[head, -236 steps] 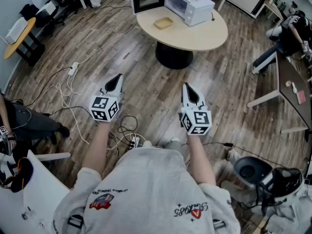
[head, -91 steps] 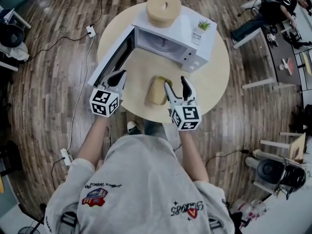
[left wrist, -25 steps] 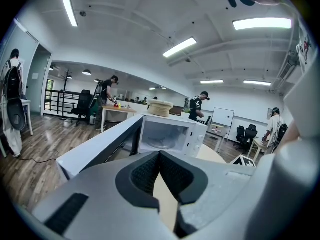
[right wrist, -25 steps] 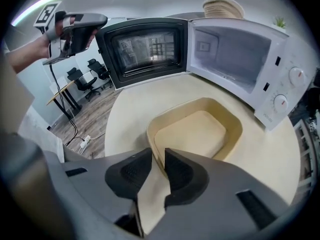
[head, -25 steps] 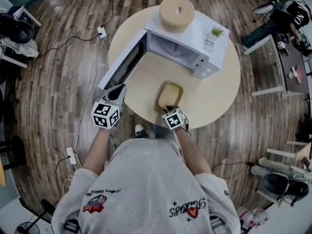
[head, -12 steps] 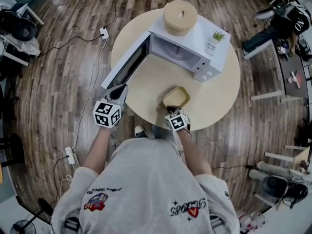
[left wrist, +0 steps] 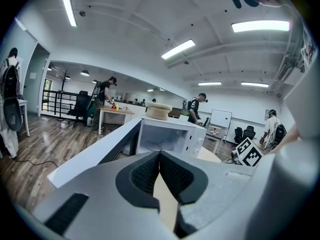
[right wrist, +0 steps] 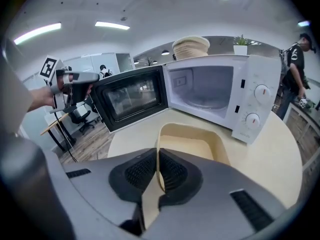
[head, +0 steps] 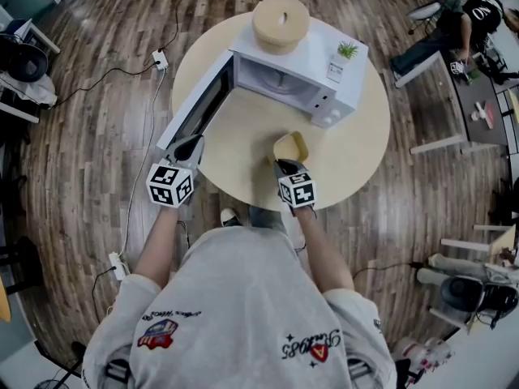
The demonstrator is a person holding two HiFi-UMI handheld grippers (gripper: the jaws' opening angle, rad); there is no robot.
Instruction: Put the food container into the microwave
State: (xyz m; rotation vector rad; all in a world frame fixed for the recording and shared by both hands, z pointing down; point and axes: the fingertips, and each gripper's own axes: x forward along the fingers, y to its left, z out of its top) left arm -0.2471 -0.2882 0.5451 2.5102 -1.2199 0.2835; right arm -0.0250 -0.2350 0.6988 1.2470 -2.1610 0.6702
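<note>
The food container (head: 290,146) is a shallow beige tray. My right gripper (head: 285,165) is shut on its near rim, and its jaws have just been closing on that rim. In the right gripper view the rim stands pinched between the pads of the right gripper (right wrist: 157,176), and the container (right wrist: 192,144) hangs tilted above the table. The white microwave (head: 296,71) stands at the table's far side with its door (head: 199,108) swung wide to the left; its cavity (right wrist: 205,86) is empty. My left gripper (head: 188,146) hovers shut by the door's end, and nothing shows between the pads of the left gripper (left wrist: 159,169).
A round wicker box (head: 280,12) and a small plant (head: 347,50) sit on top of the microwave. The round table (head: 357,144) stands on wooden floor. Cables and a power strip (head: 159,57) lie at the left; a person sits at a desk at the upper right.
My right gripper has risen with the container, which has left the table top and tipped. The left gripper has stayed by the door.
</note>
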